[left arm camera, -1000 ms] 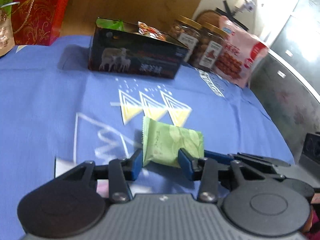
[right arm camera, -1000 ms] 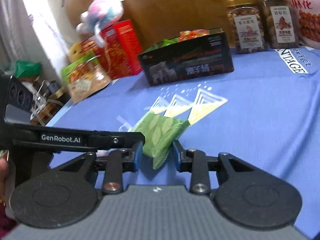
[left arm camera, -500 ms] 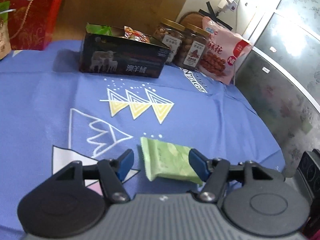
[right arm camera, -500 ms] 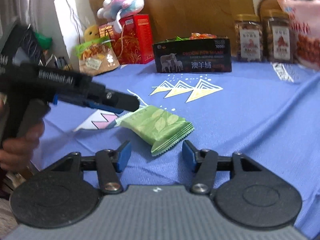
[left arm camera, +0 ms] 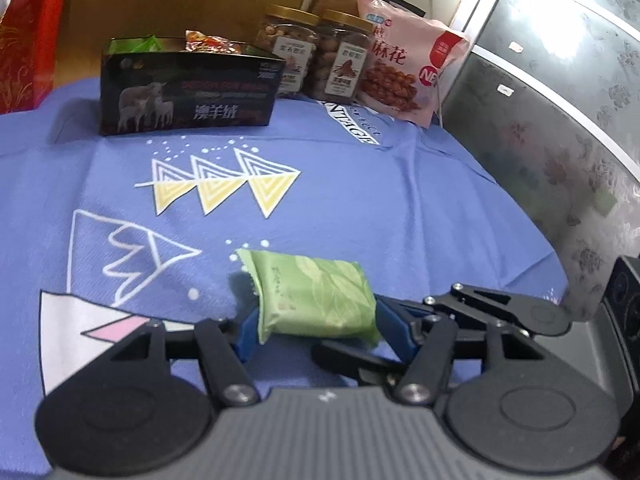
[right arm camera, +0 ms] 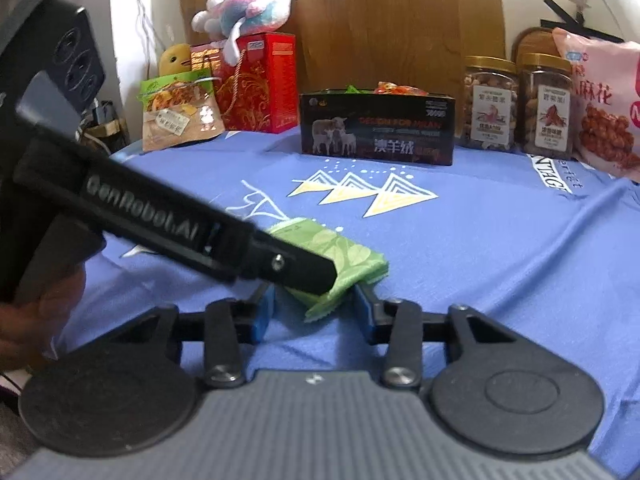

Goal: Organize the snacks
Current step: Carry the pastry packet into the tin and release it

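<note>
A green snack packet (left arm camera: 316,294) lies on the blue tablecloth near the front edge. My left gripper (left arm camera: 316,332) has its blue pads closed against the packet's two sides. My right gripper (right arm camera: 314,312) comes at the same packet (right arm camera: 352,258) from the other end; its pads stand on either side of the packet's corner with a small gap. The left gripper's black body (right arm camera: 168,232) crosses the right wrist view and hides part of the packet. A dark open box with sheep on it (left arm camera: 188,94) holds snacks at the back.
Two nut jars (left arm camera: 316,60) and a pink snack bag (left arm camera: 408,68) stand at the back right. A red gift box (right arm camera: 260,84), a snack bag (right arm camera: 180,114) and a plush toy (right arm camera: 248,4) stand at the back left. A cabinet (left arm camera: 560,100) is to the right.
Both grippers opened half a second ago and the packet lay on the cloth. Now both have moved in again and the left pads have closed on it.
</note>
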Tool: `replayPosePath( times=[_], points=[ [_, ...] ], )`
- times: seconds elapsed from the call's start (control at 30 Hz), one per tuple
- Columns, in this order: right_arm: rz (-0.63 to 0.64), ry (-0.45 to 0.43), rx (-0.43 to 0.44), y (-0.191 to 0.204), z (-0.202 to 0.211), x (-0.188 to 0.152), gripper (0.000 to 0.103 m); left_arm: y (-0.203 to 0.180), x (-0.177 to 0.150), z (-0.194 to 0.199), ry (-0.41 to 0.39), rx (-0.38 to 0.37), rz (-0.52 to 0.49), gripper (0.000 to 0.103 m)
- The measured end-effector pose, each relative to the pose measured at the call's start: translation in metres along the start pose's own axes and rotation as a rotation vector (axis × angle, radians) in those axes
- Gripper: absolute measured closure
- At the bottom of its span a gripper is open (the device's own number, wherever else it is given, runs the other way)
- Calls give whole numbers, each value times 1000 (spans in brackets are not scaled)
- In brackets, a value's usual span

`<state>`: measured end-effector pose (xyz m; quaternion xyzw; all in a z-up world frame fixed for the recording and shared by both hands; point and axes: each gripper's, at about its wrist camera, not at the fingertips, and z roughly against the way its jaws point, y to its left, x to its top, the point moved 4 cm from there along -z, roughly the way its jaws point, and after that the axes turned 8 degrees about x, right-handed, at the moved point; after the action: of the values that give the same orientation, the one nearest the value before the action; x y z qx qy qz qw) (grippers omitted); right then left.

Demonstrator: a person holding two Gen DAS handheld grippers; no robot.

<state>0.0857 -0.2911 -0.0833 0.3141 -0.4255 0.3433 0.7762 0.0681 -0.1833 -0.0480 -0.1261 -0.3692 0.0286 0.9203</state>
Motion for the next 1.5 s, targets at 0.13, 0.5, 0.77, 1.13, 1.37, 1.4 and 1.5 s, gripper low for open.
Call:
replayPosePath(
  times=[0.13,0.5,0.77,1.13,1.37,1.4,1.5],
  points=[
    [-19,-19,-8,-3,3,2,62,-2,8,5,-19,-16,1,43],
    [-54,-54,-53,-28,0,25,62,-13,49,-16,-36,-22,-42,43],
    [-3,-152,-81,-66,-16,86,62,-22,124,-24,-159,25,-86,43],
    [54,-205,-48,-115,-109,166,61,38,228,-77,-232,141,25,41],
    [9,-187,-78,-135,-131,164,53,66,236,-115,-193,183,79,39],
    [8,-199,-90,-136,-126,163,48,65,235,-115,-202,188,75,36],
    [-8,-211,-96,-136,-112,160,47,64,233,-110,-211,208,74,34]
  ],
)
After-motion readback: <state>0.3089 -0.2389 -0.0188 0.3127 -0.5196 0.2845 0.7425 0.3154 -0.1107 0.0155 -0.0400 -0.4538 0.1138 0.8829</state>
